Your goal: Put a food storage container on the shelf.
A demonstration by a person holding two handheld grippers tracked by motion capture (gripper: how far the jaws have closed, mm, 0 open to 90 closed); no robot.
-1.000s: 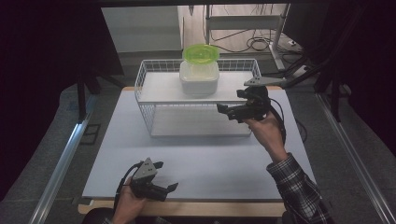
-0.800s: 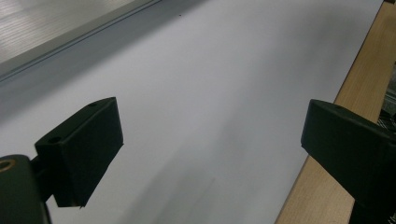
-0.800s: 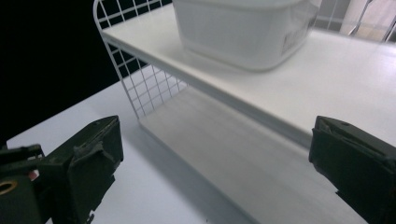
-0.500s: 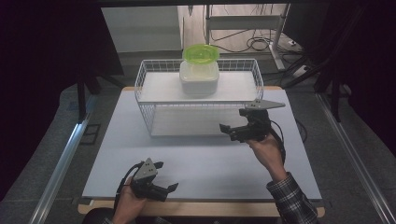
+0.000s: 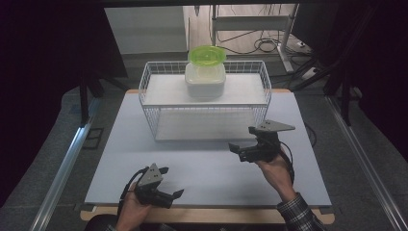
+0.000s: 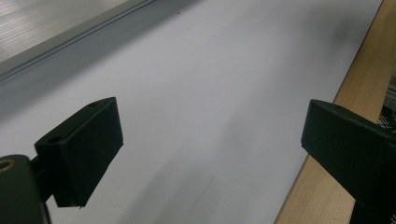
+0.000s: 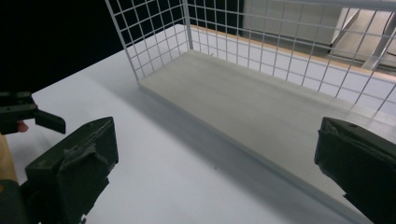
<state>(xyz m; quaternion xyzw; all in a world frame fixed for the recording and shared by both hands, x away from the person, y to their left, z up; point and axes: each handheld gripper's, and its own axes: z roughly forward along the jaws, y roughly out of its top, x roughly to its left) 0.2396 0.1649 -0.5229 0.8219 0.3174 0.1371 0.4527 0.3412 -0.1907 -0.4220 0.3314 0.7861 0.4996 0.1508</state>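
Note:
A white wire rack [image 5: 149,91] stands at the back of the pale mat [image 5: 207,168]. On its upper shelf sits a white tub [image 5: 205,81] with a lime-green round piece [image 5: 207,54] on top of it or just behind it. My right gripper [image 5: 242,138] hovers open in front of the rack's right end, with nothing between its jaws. In the right gripper view [image 7: 215,154] the jaws point at the bare lower shelf [image 7: 261,107]. My left gripper [image 5: 171,182] rests open near the front edge, and in the left gripper view [image 6: 210,140] it holds nothing above the mat.
The wooden table edge [image 6: 345,112] runs beside the mat at the front. Metal rails [image 5: 67,163] flank the table on both sides. Cables and a stand [image 5: 260,29] lie on the floor behind the rack. My left gripper [image 7: 28,116] shows far off in the right gripper view.
My right gripper has drawn back from the rack's upper right corner, moving down and toward the person, and now hangs over the mat. The left gripper has stayed put.

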